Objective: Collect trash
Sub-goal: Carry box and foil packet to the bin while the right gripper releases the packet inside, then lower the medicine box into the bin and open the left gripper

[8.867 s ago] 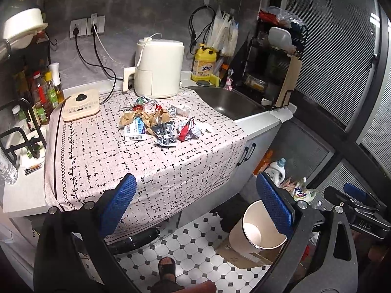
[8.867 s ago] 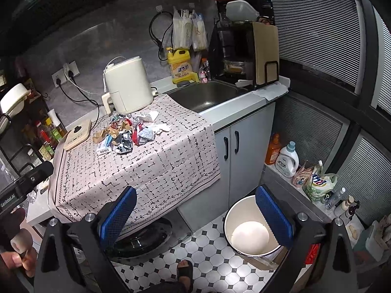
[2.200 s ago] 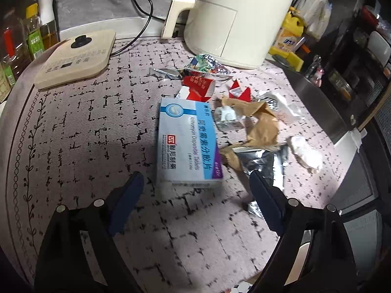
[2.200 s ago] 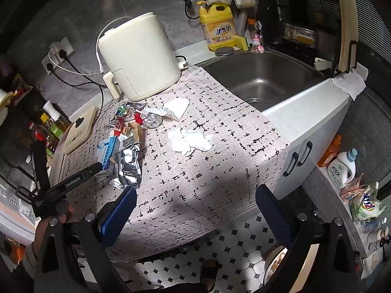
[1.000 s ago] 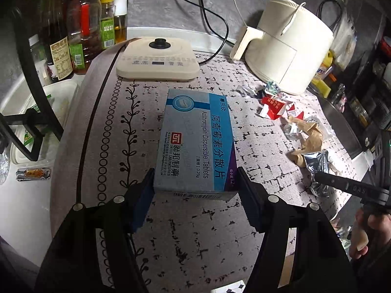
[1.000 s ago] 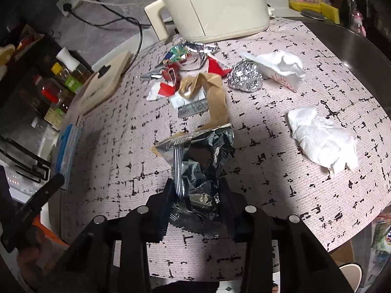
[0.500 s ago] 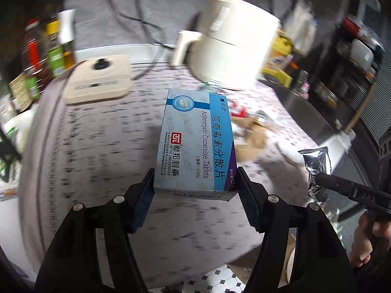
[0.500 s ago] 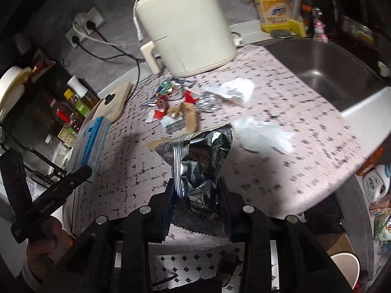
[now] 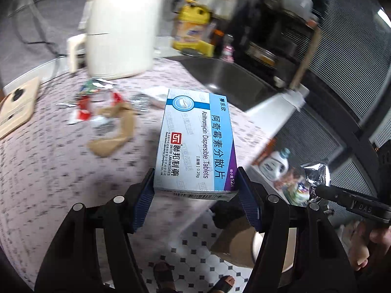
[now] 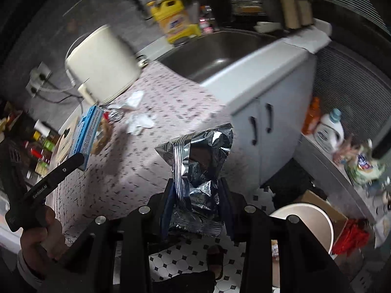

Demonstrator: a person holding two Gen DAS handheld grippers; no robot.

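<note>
My left gripper (image 9: 195, 195) is shut on a blue and white medicine box (image 9: 198, 141), held in the air over the front edge of the cloth-covered counter (image 9: 48, 171). My right gripper (image 10: 195, 207) is shut on a crumpled silver foil bag (image 10: 198, 168), held above the floor in front of the counter. The box also shows at the left of the right wrist view (image 10: 85, 134), and the foil bag at the right of the left wrist view (image 9: 316, 173). A white trash bin (image 10: 315, 222) stands on the floor at lower right. More trash lies on the counter: brown paper (image 9: 114, 131), red wrappers (image 9: 85, 107) and white tissues (image 10: 139, 122).
A cream air fryer (image 9: 119, 31) stands at the back of the counter. The sink (image 10: 212, 56) is to the right of it, with a yellow detergent bottle (image 10: 176, 22) behind. White cabinet doors (image 10: 264, 127), a detergent bottle (image 10: 327, 129) and a cardboard box (image 10: 320, 210) are near the bin.
Both grippers have swung right, away from the trash pile and toward the counter's front edge and the floor bin, still holding the box and the foil bag. The views are motion-blurred.
</note>
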